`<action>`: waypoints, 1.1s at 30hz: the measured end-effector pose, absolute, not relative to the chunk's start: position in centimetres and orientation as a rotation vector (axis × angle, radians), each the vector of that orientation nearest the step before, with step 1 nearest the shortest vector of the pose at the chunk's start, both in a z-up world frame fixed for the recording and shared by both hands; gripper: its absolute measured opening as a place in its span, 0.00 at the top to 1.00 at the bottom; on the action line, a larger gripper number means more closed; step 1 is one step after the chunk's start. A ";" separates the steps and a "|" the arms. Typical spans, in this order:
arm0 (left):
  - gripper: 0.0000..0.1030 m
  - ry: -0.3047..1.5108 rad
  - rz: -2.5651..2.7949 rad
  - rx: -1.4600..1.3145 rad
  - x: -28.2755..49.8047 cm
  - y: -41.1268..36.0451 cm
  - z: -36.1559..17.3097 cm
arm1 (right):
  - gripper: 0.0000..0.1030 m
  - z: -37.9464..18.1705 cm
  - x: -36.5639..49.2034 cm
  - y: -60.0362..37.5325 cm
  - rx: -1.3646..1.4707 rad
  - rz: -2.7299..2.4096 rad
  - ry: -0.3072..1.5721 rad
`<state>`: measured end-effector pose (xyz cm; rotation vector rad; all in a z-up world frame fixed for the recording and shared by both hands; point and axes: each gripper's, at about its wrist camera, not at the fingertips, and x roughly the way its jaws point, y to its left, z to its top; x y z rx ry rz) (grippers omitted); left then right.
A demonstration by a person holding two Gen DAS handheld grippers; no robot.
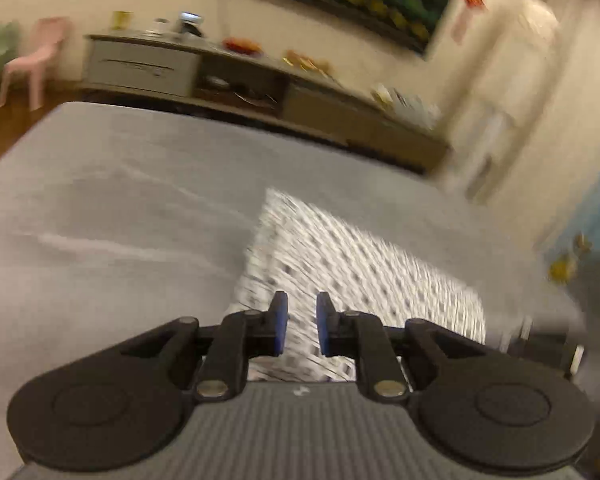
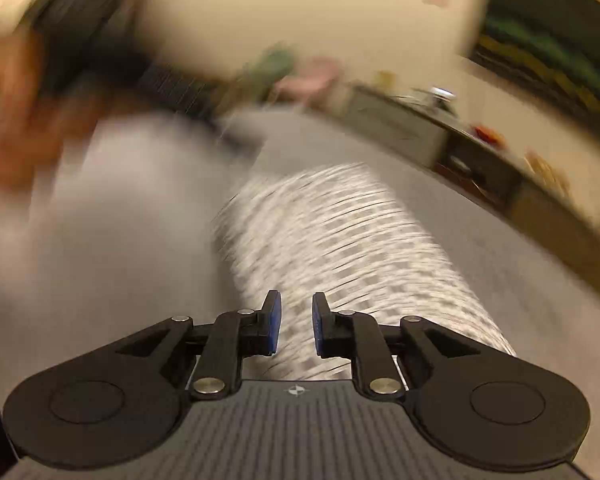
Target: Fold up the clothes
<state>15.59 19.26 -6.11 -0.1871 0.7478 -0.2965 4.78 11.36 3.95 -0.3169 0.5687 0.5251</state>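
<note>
Cloth [image 1: 352, 256], white with a small dark check print, lies flat on the grey bed [image 1: 100, 208] as a folded rectangle with straight edges. We take that bed as landmark. In the left wrist view we see the left gripper [image 1: 302, 322] above the cloth's near edge, fingers parted with a clear gap, blue pads [image 1: 281, 320] facing each other, nothing between them. Cloth shows through the gap and stretches away beyond the fingertips, toward the bed's far side. We cannot tell whether the fingertips touch the fabric; motion blur smears the print.

In the right wrist view the right gripper [image 2: 296, 320] also sits over the near end of the cloth [image 2: 340, 240], fingers spread, blue pads [image 2: 275, 322] holding nothing. Here the cloth looks like a long band running away from the fingers across the bed [image 2: 500, 264]. Heavy blur; contact unclear.

Bed cover looks matte, soft, lightly creased, with pale streaks. Gripper bodies are black plastic with round discs, metal pins and a ribbed grey base. Beyond the bed's far edge stands a low grey and wood cabinet [image 1: 148, 66] with clutter on top; a pink plastic chair [image 1: 32, 60] is beside it. Left of the bed in the right wrist view we see a blurred hand [image 2: 16, 120].
</note>
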 end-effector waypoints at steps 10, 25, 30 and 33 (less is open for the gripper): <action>0.92 0.896 -0.265 -0.117 16.7 19.2 -9.5 | 0.84 0.7 8.2 3.2 -0.287 0.383 0.713; 0.70 0.865 -0.152 -0.034 27.7 15.7 -8.9 | 0.62 1.0 17.9 2.1 -0.270 0.392 0.716; 0.68 0.880 -0.092 -0.045 28.1 16.4 -9.0 | 0.51 0.5 20.8 -0.4 -0.213 0.385 0.740; 0.73 0.841 -0.090 0.023 26.7 15.4 -7.9 | 0.51 1.5 21.4 -0.8 -0.260 0.304 0.718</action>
